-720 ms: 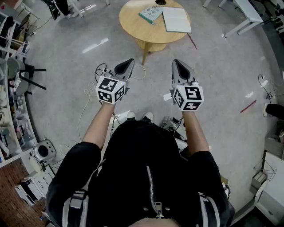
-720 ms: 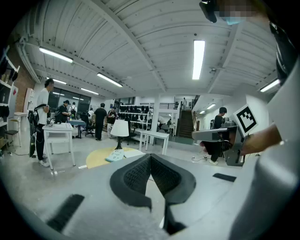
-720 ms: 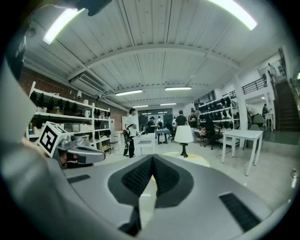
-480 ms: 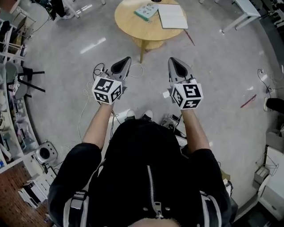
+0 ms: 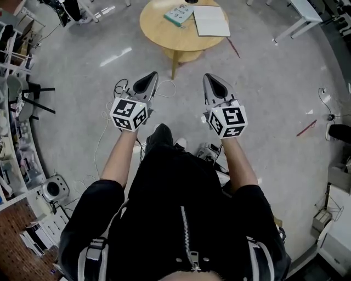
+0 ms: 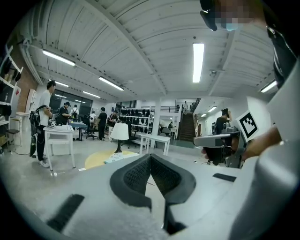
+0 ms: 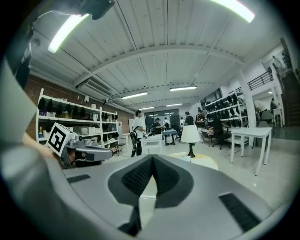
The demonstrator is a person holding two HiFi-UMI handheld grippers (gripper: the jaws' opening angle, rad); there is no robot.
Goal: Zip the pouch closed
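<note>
Both tools are empty with their jaws pressed together. The left gripper [image 5: 148, 78] and the right gripper [image 5: 210, 80] are held out level in front of the person, side by side and well apart. Compared with a moment ago they sit a little higher and further left in the head view, and a dark trouser leg [image 5: 159, 135] now swings forward where two pale shoe tips showed before. I read this as the person walking toward the round wooden table [image 5: 164, 34], not working yet. Nothing of the zipping has begun, and neither tool is near anything it could grip. The pouch is probably the flat teal item [image 5: 179, 14] lying on the far part of that table, just beside a white open notebook [image 5: 212, 22]. From here I cannot tell for sure that it is a pouch, and I cannot see its zip. Counted, there are two grippers, each with one marker cube [image 5: 128, 114], and one table bearing one teal item and one notebook. Two thin red sticks lie on the floor, one near the table's edge [image 5: 235, 49] and one far right [image 5: 306, 130].
</note>
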